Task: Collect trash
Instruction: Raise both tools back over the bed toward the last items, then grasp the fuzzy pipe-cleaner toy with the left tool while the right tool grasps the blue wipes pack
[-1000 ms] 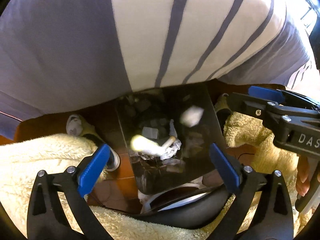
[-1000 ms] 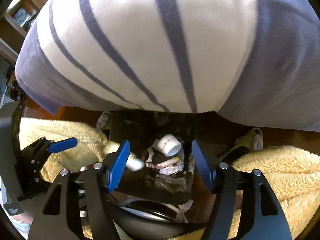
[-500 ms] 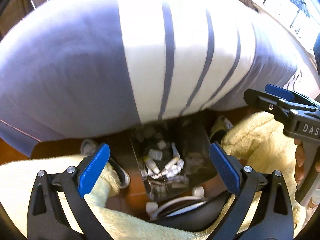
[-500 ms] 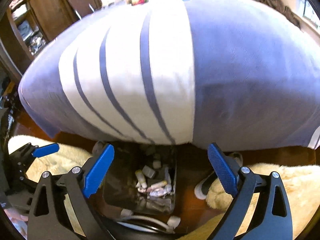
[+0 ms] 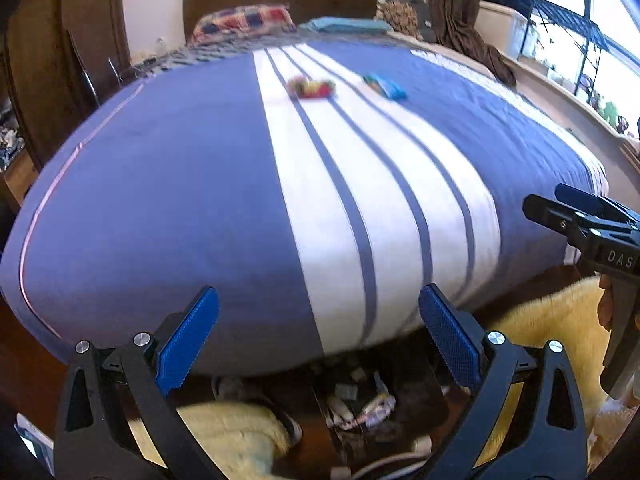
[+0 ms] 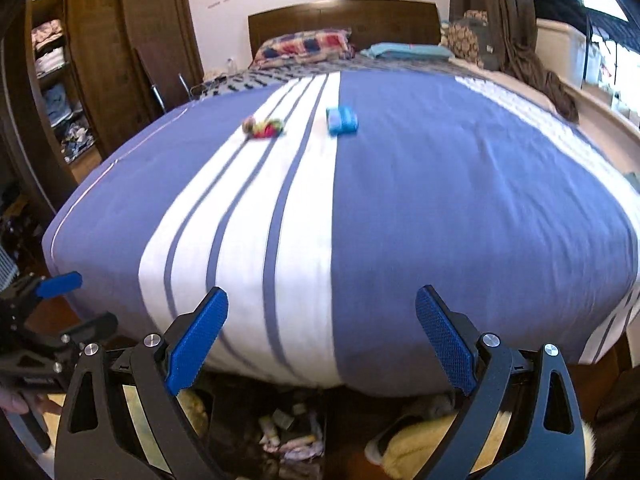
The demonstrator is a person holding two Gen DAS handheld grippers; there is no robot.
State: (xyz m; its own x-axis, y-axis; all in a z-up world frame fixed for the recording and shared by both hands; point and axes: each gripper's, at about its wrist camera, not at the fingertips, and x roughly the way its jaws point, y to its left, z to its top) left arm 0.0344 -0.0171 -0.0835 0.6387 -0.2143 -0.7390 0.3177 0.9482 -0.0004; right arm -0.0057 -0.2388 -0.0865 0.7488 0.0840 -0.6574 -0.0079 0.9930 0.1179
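Two grippers, both with jaws spread wide and nothing between the blue textured pads: left gripper (image 5: 319, 336), right gripper (image 6: 322, 336). Both are held over the foot of the bed (image 5: 168, 184), which is covered in a blue spread with a white panel and thin blue stripes.

Loose trash on the spread, well apart from both grippers, toward the pillow end:
- crumpled multicoloured wrapper, red/yellow/green (image 5: 312, 87) (image 6: 265, 128), on the white striped panel
- flat bright-blue packet (image 5: 386, 86) (image 6: 341, 120), just beside it on the window side. Motion blur, so I can't read any print on either.

Dark trash bin (image 5: 400, 396) (image 6: 224, 432) sits on the floor below the foot of the bed, between the two sets of fingers in each view. Inside: pale crumpled wrappers and small bottles (image 5: 360, 404) (image 6: 288, 436). The contents are probably mixed paper and plastic; too blurred to be sure.

Cream fluffy rug (image 5: 560, 320) (image 6: 416, 440) lies on the wood floor around the bin.

Only legible writing: white letters "DAS" on the right gripper's black body, seen at the edge of the left wrist view (image 5: 620, 258). The rest of the word is cut off.

Background: dark wood headboard (image 6: 344, 18), checked red/blue pillow (image 6: 304, 46), folded teal cloth (image 6: 404, 50).
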